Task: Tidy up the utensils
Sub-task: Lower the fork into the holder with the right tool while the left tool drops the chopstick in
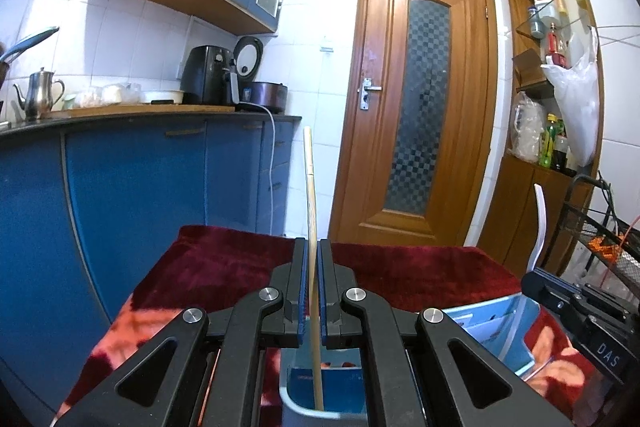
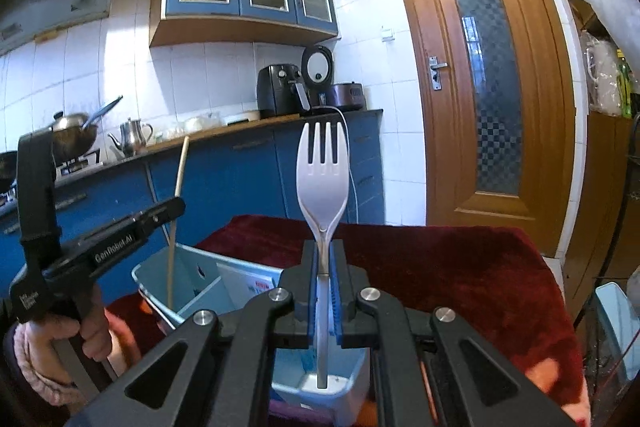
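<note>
My left gripper (image 1: 313,247) is shut on a wooden chopstick (image 1: 310,195) that stands upright, its lower end inside a light blue utensil holder (image 1: 516,343). My right gripper (image 2: 324,247) is shut on a white plastic fork (image 2: 323,179), tines up, its handle end down in a compartment of the same holder (image 2: 188,283). The chopstick (image 2: 178,203) and the left gripper (image 2: 132,231) show at the left of the right wrist view. The fork (image 1: 540,227) and the right gripper (image 1: 580,307) show at the right of the left wrist view.
The holder sits on a table with a dark red cloth (image 1: 224,263). Blue kitchen cabinets (image 1: 140,195) with a counter, kettle (image 1: 38,93) and air fryer (image 1: 206,75) stand to the left. A wooden door (image 1: 412,99) is ahead, shelves (image 1: 556,67) and a wire rack (image 1: 608,239) to the right.
</note>
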A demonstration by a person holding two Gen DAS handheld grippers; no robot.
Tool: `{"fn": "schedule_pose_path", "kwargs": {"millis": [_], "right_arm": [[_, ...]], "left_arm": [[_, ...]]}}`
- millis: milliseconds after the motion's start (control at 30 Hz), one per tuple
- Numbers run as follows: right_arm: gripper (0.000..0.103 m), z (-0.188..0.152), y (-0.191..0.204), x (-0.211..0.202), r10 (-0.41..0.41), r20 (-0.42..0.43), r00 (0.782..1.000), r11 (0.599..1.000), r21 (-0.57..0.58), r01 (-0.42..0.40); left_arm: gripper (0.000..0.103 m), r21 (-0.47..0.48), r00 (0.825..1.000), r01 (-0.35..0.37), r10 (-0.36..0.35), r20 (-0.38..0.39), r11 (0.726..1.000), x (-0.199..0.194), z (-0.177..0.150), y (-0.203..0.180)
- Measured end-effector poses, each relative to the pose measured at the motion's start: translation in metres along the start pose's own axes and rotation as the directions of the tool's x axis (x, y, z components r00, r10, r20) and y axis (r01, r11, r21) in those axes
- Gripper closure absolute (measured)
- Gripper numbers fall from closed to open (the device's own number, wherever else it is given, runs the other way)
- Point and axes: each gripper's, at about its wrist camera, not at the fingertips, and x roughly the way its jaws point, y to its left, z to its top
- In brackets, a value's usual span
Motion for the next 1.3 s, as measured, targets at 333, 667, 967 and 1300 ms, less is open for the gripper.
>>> {"fn": "schedule_pose_path", "kwargs": {"millis": [333,667,967,1300], "right_arm": [[0.073,-0.004,-0.001,-0.002,0.024,-0.061,0.998,0.999,0.03,-0.022],[0.071,0.006,0.008,-0.026,0.021,-0.051,0.998,0.999,0.049,-0.018],[0.071,0.009,0.013,-0.056,0.014,-0.097,0.995,0.995,0.096,-0.005],[0.071,-0.003,0.022,-0.082,0.002,-0.209,0.978,0.992,0.128,0.025]], "left_arm": [[0.098,0.001,0.998,0.024,-0.023,-0.061,1.0,-0.012,-0.008,0.004],[0.089,-0.027,0.992,0.037,-0.04,-0.118,0.999,-0.032,-0.01,0.012],[0.089,-0.005,0.987,0.055,-0.055,-0.153,0.998,-0.064,-0.005,0.015],[0.089,0.051,0.965,0.063,-0.048,-0.257,0.997,-0.102,-0.009,0.01]]}}
